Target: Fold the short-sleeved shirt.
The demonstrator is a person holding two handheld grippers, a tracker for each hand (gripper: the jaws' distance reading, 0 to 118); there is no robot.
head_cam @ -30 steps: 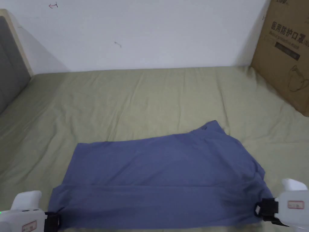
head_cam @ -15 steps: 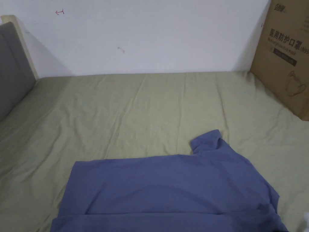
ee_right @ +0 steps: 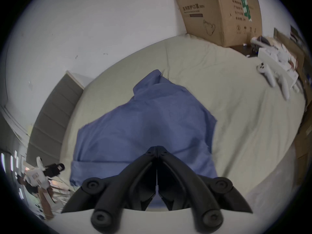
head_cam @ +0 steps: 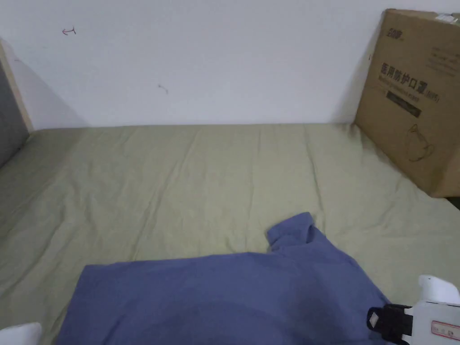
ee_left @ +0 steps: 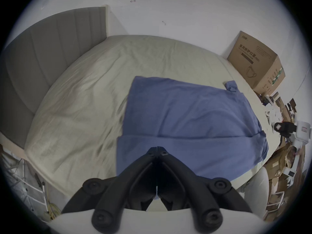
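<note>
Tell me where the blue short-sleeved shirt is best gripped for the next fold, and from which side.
Probably the two near corners of the blue short-sleeved shirt, where a folded band lies along the near edge. Come from the sides, low over the olive bed sheet: the left gripper at one end, the right gripper at the other.

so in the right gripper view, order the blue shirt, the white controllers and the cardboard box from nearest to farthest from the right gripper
1. The blue shirt, right under and ahead of the right gripper, whose jaws are shut.
2. The white controllers, off to the right on the green sheet.
3. The cardboard box, at the far right corner against the wall.
</note>
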